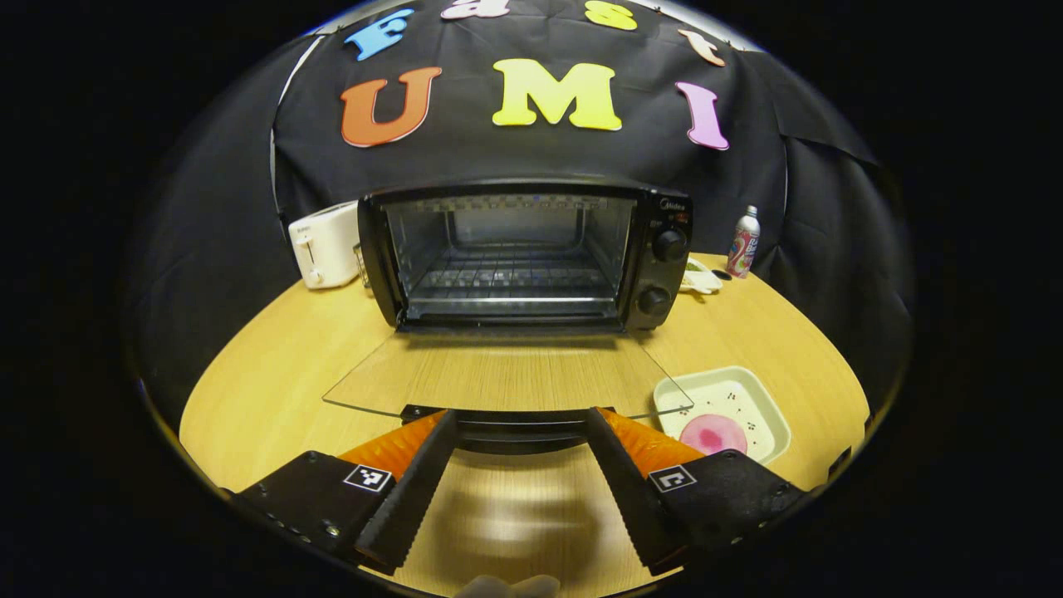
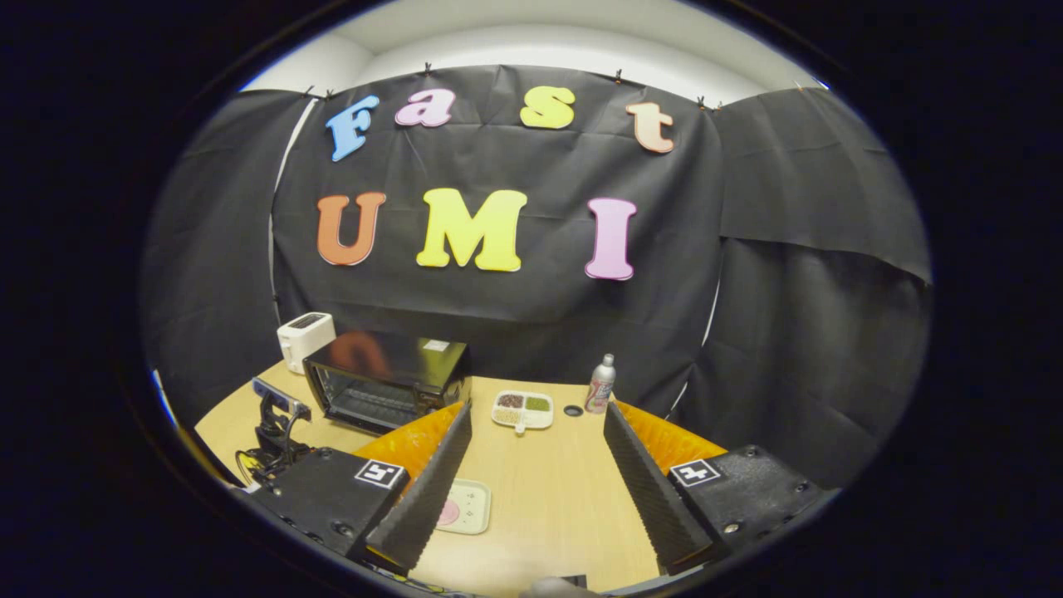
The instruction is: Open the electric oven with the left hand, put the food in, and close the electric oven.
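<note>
The black electric oven [image 1: 531, 249] stands at the back of the wooden table with its glass door [image 1: 507, 374] folded down flat and the wire rack inside bare. The door's dark handle [image 1: 516, 435] lies just past my left gripper [image 1: 521, 418], which is open, its fingertips wide apart at either end of the handle. The food, a pink round piece [image 1: 712, 433], rests on a white square plate [image 1: 747, 390] right of the door. My right gripper [image 2: 538, 413] is open and held high over the table, with the plate [image 2: 469, 498] below its left finger and the oven [image 2: 386, 378] far to the left.
A white toaster [image 1: 325, 243] stands left of the oven. A spray can [image 1: 744, 242] is at the back right, near a white divided tray [image 2: 522, 409] of food and a small dark disc [image 2: 573, 410]. The other gripper [image 2: 274, 423] shows in front of the oven.
</note>
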Demonstrator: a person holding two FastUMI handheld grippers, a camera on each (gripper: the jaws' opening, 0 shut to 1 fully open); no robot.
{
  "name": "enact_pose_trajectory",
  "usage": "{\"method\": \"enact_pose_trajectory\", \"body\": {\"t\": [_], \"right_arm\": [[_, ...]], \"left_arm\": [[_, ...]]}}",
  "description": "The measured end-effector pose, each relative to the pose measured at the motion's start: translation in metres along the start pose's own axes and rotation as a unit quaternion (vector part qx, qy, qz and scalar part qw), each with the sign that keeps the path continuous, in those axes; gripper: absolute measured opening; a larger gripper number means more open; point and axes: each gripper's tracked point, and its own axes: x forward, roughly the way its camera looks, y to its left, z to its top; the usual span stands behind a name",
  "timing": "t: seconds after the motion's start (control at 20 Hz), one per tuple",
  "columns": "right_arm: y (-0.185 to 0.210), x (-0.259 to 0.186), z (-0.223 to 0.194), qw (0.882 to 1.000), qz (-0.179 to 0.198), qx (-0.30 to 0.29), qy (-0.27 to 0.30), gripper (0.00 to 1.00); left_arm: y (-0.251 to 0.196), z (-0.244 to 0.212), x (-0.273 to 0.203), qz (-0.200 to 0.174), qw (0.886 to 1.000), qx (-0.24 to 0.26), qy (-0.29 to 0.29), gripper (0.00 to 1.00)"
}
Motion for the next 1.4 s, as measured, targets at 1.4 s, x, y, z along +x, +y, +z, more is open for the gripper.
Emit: {"method": "enact_pose_trajectory", "body": {"t": [1.4], "right_arm": [[0.049,0.116,-0.232,0.951,0.098,0.063,0.287,0.63]], "left_arm": [[0.014,0.112,-0.107,0.037,0.991,0.037,-0.122,0.97]]}}
